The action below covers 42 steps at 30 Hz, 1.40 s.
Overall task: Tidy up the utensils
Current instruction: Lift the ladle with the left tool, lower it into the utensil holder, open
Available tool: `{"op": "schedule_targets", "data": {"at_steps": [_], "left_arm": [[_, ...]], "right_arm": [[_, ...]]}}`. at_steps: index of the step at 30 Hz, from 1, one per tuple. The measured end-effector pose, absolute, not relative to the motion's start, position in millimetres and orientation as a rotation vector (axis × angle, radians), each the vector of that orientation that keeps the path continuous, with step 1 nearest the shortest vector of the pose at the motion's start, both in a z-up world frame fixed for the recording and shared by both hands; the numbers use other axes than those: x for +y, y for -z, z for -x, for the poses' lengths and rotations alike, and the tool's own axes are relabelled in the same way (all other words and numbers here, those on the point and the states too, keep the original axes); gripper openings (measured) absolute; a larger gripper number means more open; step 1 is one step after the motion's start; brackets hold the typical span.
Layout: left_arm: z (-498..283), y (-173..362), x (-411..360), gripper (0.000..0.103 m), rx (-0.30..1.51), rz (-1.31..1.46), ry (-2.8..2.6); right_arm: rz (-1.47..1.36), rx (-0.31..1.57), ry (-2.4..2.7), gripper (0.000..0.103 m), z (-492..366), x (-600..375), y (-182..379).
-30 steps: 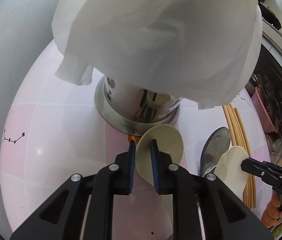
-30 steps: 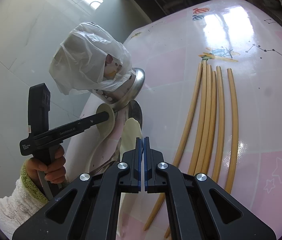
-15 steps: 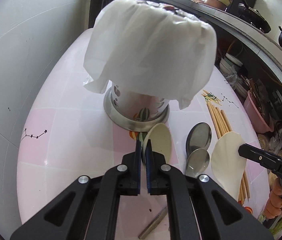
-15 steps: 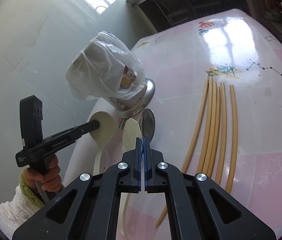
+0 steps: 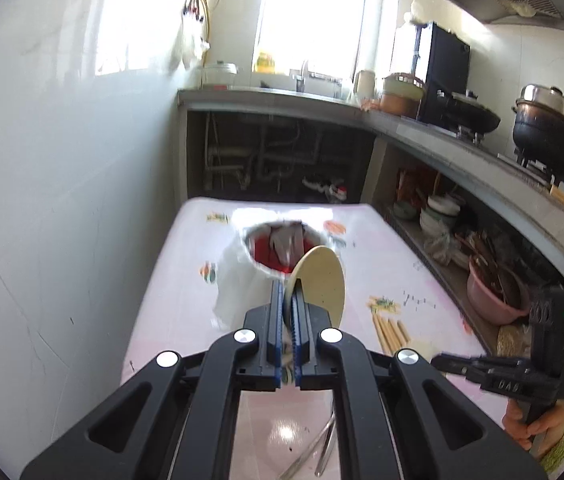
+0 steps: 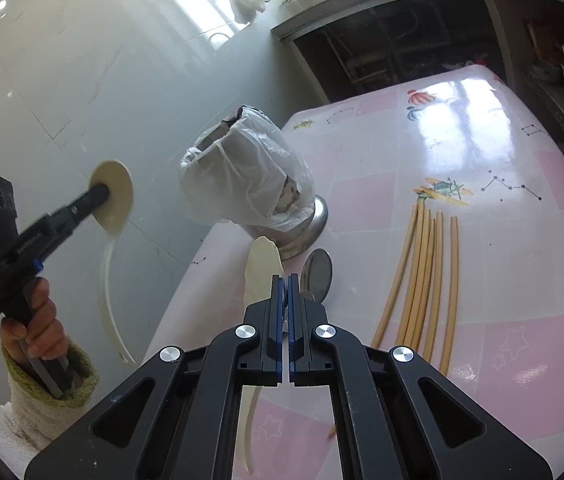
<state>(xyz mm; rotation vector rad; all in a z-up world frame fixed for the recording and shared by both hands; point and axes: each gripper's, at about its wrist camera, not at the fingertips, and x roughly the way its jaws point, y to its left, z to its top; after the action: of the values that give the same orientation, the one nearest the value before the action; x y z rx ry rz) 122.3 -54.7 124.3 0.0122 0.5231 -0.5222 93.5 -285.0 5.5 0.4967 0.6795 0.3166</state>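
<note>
My left gripper [image 5: 290, 294] is shut on the round bowl of a beige spoon [image 5: 320, 280], held high above the table. It shows again in the right wrist view, where the left gripper [image 6: 102, 194] grips the beige spoon [image 6: 114, 196] with its handle hanging down. Just beyond stands the steel utensil holder [image 5: 238, 280] wrapped in a white plastic bag, its mouth open; the holder [image 6: 250, 176] sits near the wall. My right gripper [image 6: 285, 280] is shut on the edge of a cream spoon [image 6: 262, 268], lower and to the right. Several chopsticks [image 6: 422, 272] and a metal spoon [image 6: 318, 270] lie on the table.
The pink patterned table [image 6: 482, 160] butts against a white tiled wall [image 6: 82, 80] on the left. A kitchen counter with pots [image 5: 550, 136] runs along the right, with a pink basin [image 5: 494, 296] and bowls on the shelf beneath.
My left gripper closed on the beige spoon's bowl and lifted it well above the holder's mouth. My right gripper rose a little with the cream spoon.
</note>
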Motion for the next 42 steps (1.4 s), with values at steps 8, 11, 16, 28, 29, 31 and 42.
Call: {"op": "schedule_targets", "data": {"at_steps": [8, 11, 16, 28, 29, 31, 42], "left_arm": [[-155, -204, -49, 0.003, 0.235, 0.099, 0.369], [-172, -206, -59, 0.003, 0.158, 0.082, 0.304], [-201, -182, -95, 0.003, 0.101, -0.015, 0.258], [-235, -92, -134, 0.003, 0.105, -0.267, 0.157], [-234, -86, -135, 0.003, 0.101, -0.291, 0.153], [-232, -76, -137, 0.004, 0.107, -0.332, 0.155], [-222, -54, -128, 0.005, 0.258, -0.355, 0.206]], "right_arm": [[-0.514, 0.688, -0.315, 0.0, -91, -290, -4], [-0.515, 0.696, -0.313, 0.0, -94, -290, -1], [-0.529, 0.719, -0.302, 0.0, -101, -295, 7], [-0.548, 0.763, -0.299, 0.0, -111, -296, 21], [-0.55, 0.763, -0.3, 0.0, -112, -296, 22], [-0.553, 0.763, -0.301, 0.0, -111, -296, 22], [-0.554, 0.742, -0.302, 0.0, -102, -296, 13]]}}
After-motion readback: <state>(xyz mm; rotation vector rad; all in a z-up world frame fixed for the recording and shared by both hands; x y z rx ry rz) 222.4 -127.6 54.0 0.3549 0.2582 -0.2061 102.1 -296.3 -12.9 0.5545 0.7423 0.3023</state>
